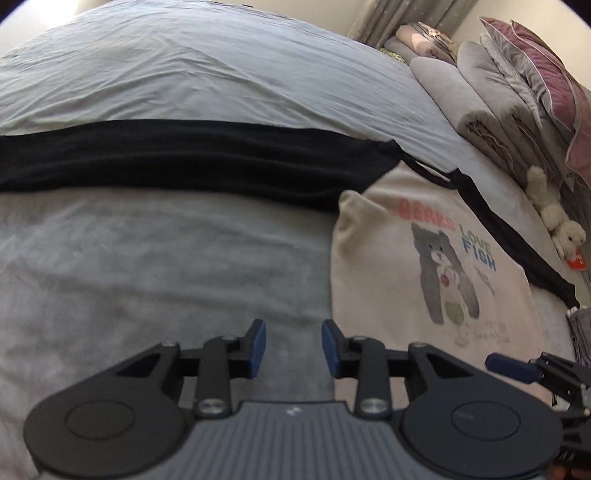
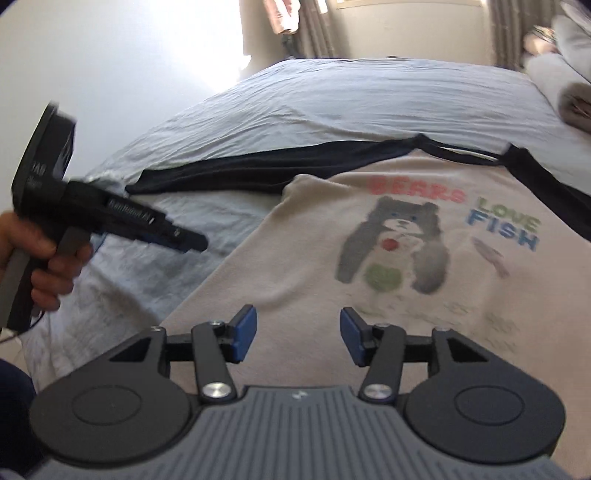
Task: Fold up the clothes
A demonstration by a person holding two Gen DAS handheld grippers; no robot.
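A cream shirt (image 1: 406,266) with black sleeves and a bear print lies flat on the bed; it also shows in the right wrist view (image 2: 332,240). One black sleeve (image 1: 184,158) stretches out to the left across the bed. My left gripper (image 1: 293,347) is open and empty, just above the bed beside the shirt's left edge. My right gripper (image 2: 298,334) is open and empty over the shirt's lower part. The left gripper also shows in the right wrist view (image 2: 188,242), held by a hand at the left.
The bed (image 1: 184,74) has a pale blue-grey sheet. Folded blankets and pillows (image 1: 498,96) are stacked at the right. A small plush toy (image 1: 554,218) lies by them. Curtains (image 2: 314,29) hang at the back.
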